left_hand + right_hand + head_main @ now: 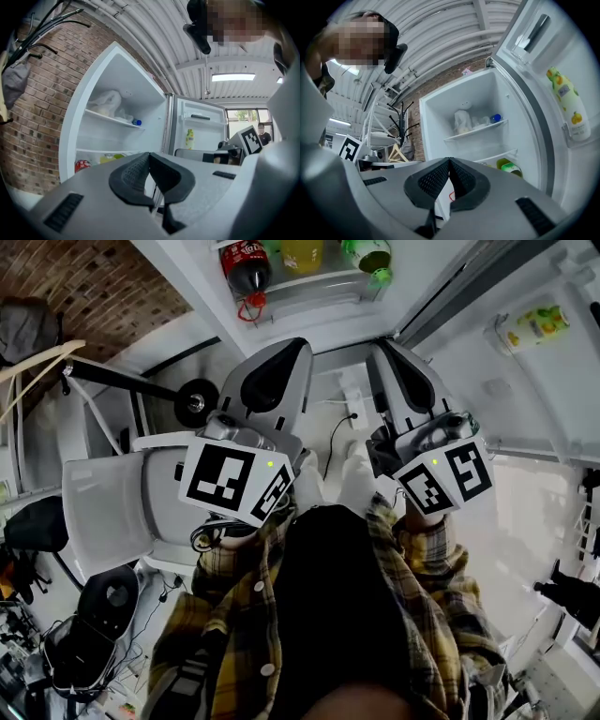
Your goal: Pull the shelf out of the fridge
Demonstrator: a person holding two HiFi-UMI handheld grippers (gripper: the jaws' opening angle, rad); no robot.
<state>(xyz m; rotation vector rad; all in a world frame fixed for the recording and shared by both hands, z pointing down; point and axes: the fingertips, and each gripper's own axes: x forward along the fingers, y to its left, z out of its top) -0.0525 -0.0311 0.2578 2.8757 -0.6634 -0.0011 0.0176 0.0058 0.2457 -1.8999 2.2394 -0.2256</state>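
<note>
The fridge stands open ahead of me. Its lower shelf (314,284) carries a red cola bottle (247,263), a yellow bottle (302,253) and a green bottle (368,257). That shelf (105,152) also shows in the left gripper view and again (500,156) in the right gripper view. An upper shelf (476,131) bears a white bag and a blue-capped item. My left gripper (292,348) and right gripper (380,351) are both shut, empty, side by side, short of the fridge and touching nothing. The pads meet in both gripper views, left gripper (150,157), right gripper (449,161).
The open fridge door (525,381) swings out at the right, with a yellow-green bottle (532,326) in its rack. A white chair (108,502) and black bags stand at the left. A black cable (336,437) lies on the floor between the grippers. Brick wall behind.
</note>
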